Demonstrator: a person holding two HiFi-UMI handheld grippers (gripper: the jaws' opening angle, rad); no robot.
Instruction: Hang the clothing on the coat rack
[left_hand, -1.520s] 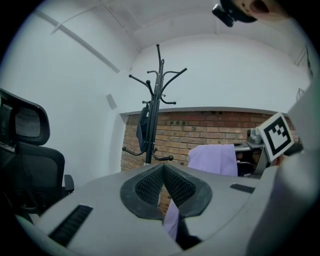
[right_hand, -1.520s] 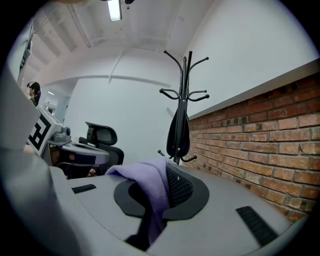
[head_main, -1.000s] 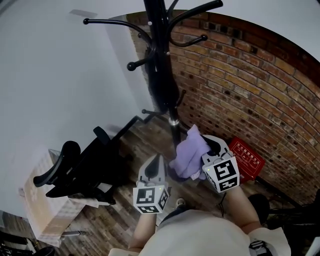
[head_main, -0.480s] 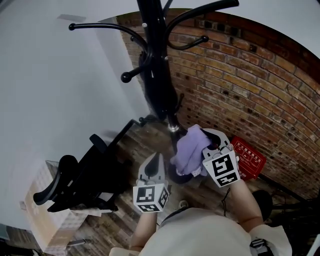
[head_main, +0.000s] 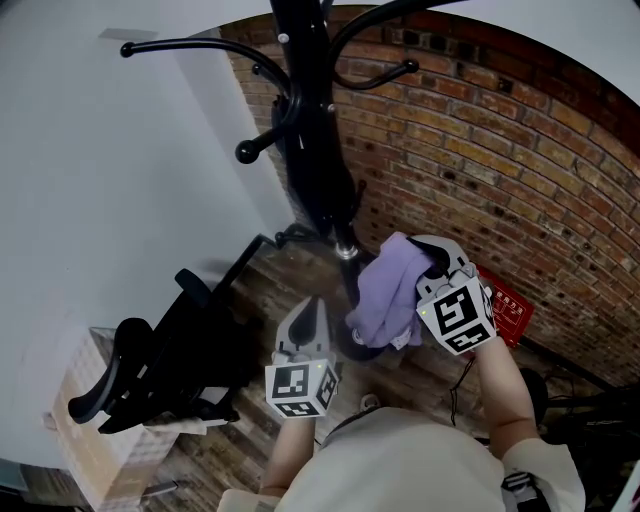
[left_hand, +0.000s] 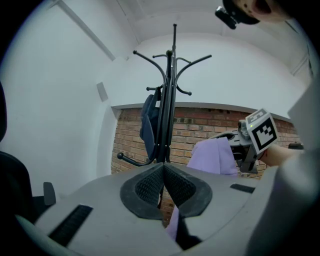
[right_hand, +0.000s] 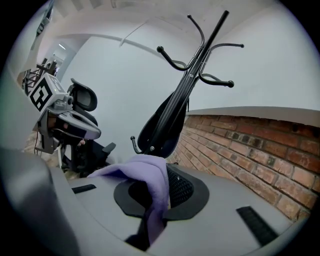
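The black coat rack (head_main: 308, 110) stands in the corner, several curved hooks fanning out near its top, and a dark garment (head_main: 320, 190) hangs down its pole. My right gripper (head_main: 432, 258) is shut on the purple clothing (head_main: 385, 290), whose cloth drapes over the jaws (right_hand: 150, 180) and hangs below them. It holds the clothing just right of the pole, well under the hooks. My left gripper (head_main: 311, 306) sits lower left of the clothing, jaws pressed together (left_hand: 163, 170). A purple strip (left_hand: 173, 229) shows beneath them; whether it is pinched there is unclear.
A black office chair (head_main: 165, 350) and a cardboard box (head_main: 85, 440) sit at the left against the white wall (head_main: 120, 180). A brick wall (head_main: 500, 170) runs behind the rack, with a red box (head_main: 507, 305) on the wooden floor at its foot.
My right gripper has lifted the purple clothing slightly up and right and rolled. The rack looms larger and closer in the head view. The left gripper has edged toward the rack.
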